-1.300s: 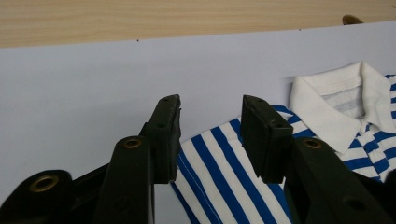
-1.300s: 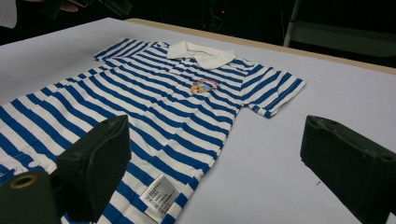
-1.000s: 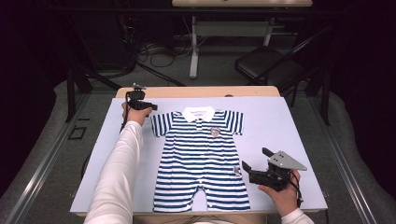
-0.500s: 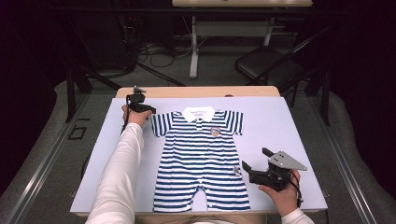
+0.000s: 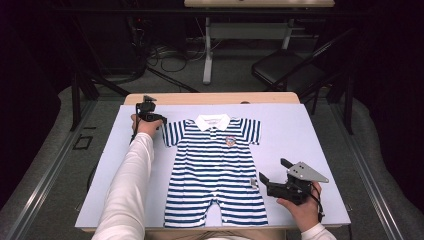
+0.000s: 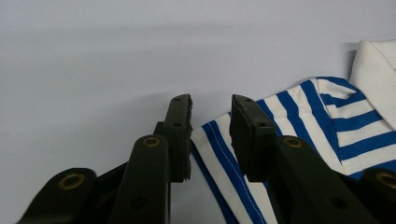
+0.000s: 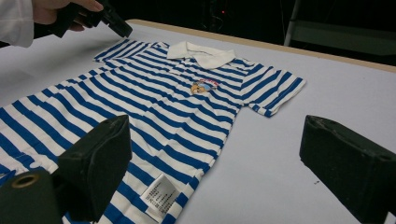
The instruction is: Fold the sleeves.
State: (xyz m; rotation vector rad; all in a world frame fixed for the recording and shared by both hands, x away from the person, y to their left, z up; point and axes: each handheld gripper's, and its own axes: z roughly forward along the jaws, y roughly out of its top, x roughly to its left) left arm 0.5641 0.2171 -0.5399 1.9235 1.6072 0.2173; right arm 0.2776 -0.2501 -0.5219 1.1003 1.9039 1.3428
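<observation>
- High view: a blue-and-white striped baby romper is lying flat and face up in the middle of the pale table mat, collar toward the far edge. The left gripper is sitting at the tip of the romper's left-hand sleeve, with a white-sleeved forearm reaching up to it; how its jaws are standing cannot be made out from here. The right gripper is resting low on the mat just beside the romper's right hem, a hand underneath it and a grey three-cornered plate on top, jaws pointing toward the garment.
- Left gripper view: this one is showing what the high view is hiding. The jaws have just been closing and are standing narrowly apart, the sleeve's cuff edge lying between and beneath them, with a visible gap, so the pads are not pinching the cloth.
- Right gripper view: the jaws are standing wide apart with nothing held; one pad is hovering over the striped hem near a white care label, the other over bare mat. A small chest badge is also showing.
</observation>
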